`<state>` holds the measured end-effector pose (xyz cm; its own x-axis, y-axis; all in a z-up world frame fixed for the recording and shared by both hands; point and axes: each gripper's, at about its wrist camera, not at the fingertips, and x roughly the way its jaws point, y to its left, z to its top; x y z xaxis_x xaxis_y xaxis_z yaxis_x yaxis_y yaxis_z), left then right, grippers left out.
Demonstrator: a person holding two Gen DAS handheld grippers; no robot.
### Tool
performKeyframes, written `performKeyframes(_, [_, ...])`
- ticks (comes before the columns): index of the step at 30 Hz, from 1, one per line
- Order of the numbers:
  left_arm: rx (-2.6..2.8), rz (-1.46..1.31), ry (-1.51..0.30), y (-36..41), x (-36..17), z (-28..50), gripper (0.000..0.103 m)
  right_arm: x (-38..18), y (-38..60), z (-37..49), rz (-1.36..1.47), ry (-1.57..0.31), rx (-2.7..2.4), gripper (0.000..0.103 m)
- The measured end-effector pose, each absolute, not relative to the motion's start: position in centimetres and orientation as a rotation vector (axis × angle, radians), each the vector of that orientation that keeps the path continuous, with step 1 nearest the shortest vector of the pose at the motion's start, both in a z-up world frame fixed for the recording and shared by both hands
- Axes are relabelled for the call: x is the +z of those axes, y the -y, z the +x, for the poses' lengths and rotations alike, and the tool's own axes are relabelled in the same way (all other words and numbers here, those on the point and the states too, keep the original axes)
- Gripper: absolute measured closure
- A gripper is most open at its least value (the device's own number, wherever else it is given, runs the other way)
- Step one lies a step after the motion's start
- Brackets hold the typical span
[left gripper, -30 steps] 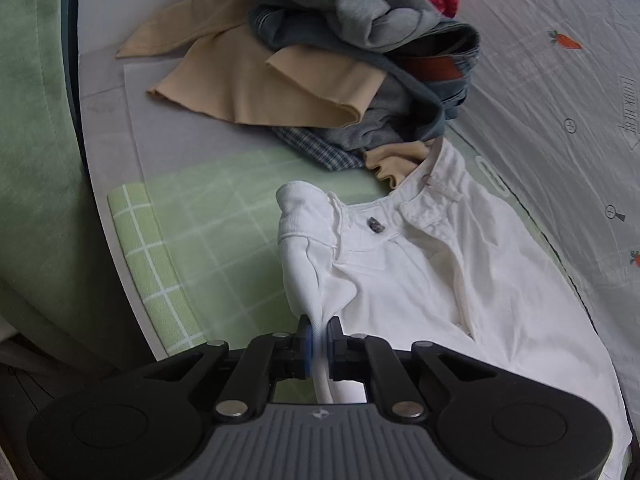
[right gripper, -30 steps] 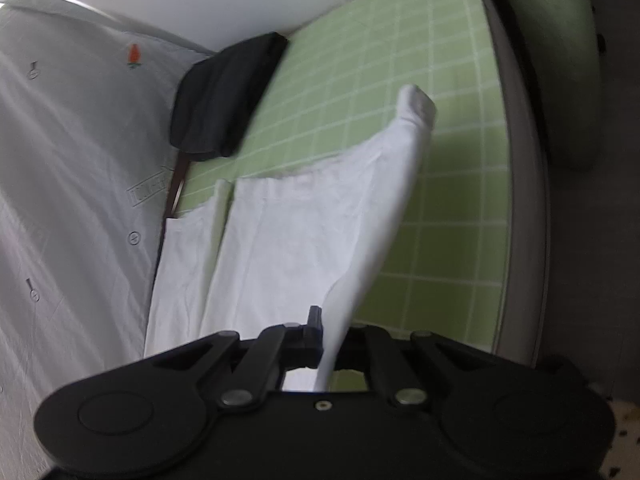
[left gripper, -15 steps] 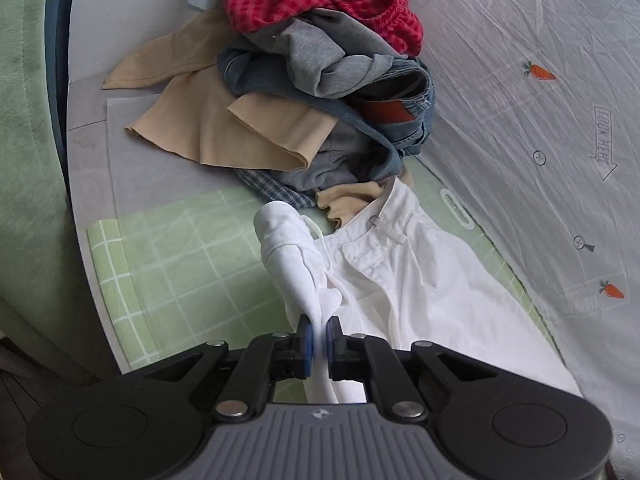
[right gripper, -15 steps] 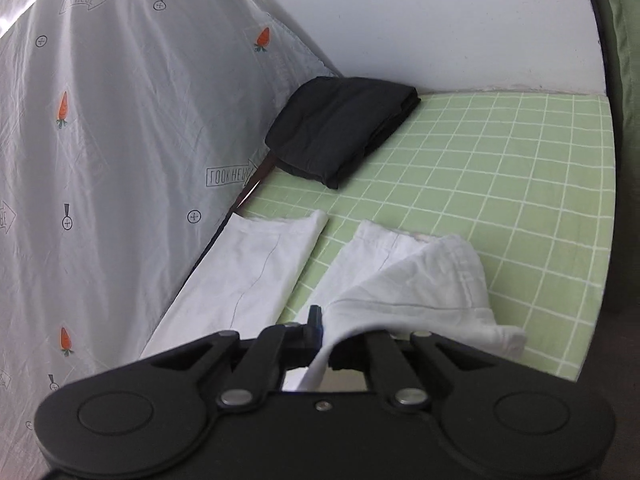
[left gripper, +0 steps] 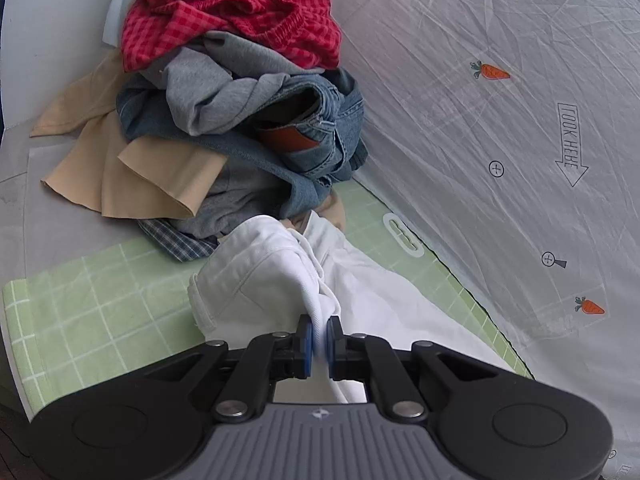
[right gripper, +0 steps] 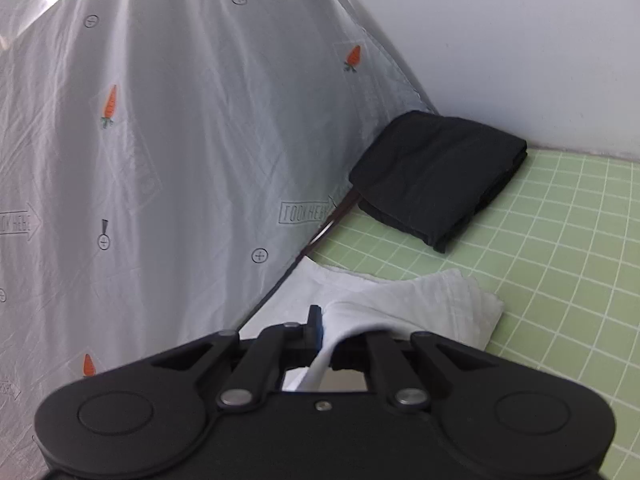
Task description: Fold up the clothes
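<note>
Green grid mat (right gripper: 560,248): both tools clamped on white trousers (left gripper: 372,292); laundry pile (left gripper: 240,92) left-view only.

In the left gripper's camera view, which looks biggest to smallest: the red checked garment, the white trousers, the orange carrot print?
1. White trousers, though nearness to the camera inflates them.
2. Red checked garment, farther away, so this order is unsure.
3. Orange carrot print, clearly the smallest.

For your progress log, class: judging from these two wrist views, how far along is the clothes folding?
Done: one black garment lies folded on the green mat. In hand: the white trousers, pinched by the left gripper near the waistband and the right gripper at the leg end, mid-fold. Left: the unfolded pile of red, grey, denim and beige clothes.
</note>
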<state>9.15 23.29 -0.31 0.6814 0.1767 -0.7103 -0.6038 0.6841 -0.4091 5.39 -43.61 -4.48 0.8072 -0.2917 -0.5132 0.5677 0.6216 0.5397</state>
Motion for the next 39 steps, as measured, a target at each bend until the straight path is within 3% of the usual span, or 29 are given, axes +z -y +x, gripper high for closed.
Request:
performKeyframes(7, [0.457, -0.73, -0.663, -25.4, -2.4, 16.6, 0.094, -2.8, 45.2, 19.0, 0.646, -0.465, -0.417, 0.101])
performKeyframes(10, [0.496, -0.683, -0.691, -25.9, -4.5, 22.4, 0.077, -3.8, 46.7, 31.1, 0.597, -0.581, -0.25, 0.1])
performKeyframes(12, [0.536, -0.649, -0.744, -25.3, -5.6, 26.0, 0.071, -6.0, 47.2, 37.1, 0.611, -0.665, -0.23, 0.084])
performKeyframes(14, [0.482, -0.687, -0.756, -24.3, -6.1, 26.4, 0.055, -8.4, 46.2, 40.4, 0.586, -0.75, -0.23, 0.068])
performKeyframes(15, [0.453, -0.681, -0.755, -23.6, -6.4, 25.9, 0.048, -9.2, 45.3, 40.3, 0.56, -0.75, -0.233, 0.057])
performKeyframes(16, [0.429, -0.668, -0.757, -22.7, -6.6, 25.4, 0.036, -10.0, 44.3, 39.5, 0.527, -0.737, -0.241, 0.053])
performKeyframes(17, [0.414, -0.631, -0.781, -21.6, -7.0, 24.7, 0.033, -10.7, 43.3, 38.3, 0.498, -0.732, -0.253, 0.044])
performKeyframes(22, [0.307, -0.404, -0.941, -16.7, -9.2, 22.0, 0.033, -13.3, 41.6, 29.2, 0.392, -0.749, -0.403, 0.04])
performKeyframes(24, [0.249, -0.318, -0.979, -14.8, -9.8, 21.2, 0.032, -13.9, 41.8, 25.5, 0.361, -0.742, -0.49, 0.029])
performKeyframes(30, [0.101, -0.216, -1.038, -9.3, -11.5, 21.2, 0.029, -15.5, 45.6, 20.8, 0.422, -0.76, -0.634, 0.027])
performKeyframes(37, [-0.117, -0.031, -1.028, -2.3, -9.4, 23.8, 0.026, -17.3, 46.3, 20.8, 0.445, -0.744, -0.682, 0.022])
performKeyframes(39, [-0.154, 0.045, -1.039, -0.6, -9.9, 23.7, 0.025, -17.3, 46.4, 21.7, 0.422, -0.744, -0.666, 0.028])
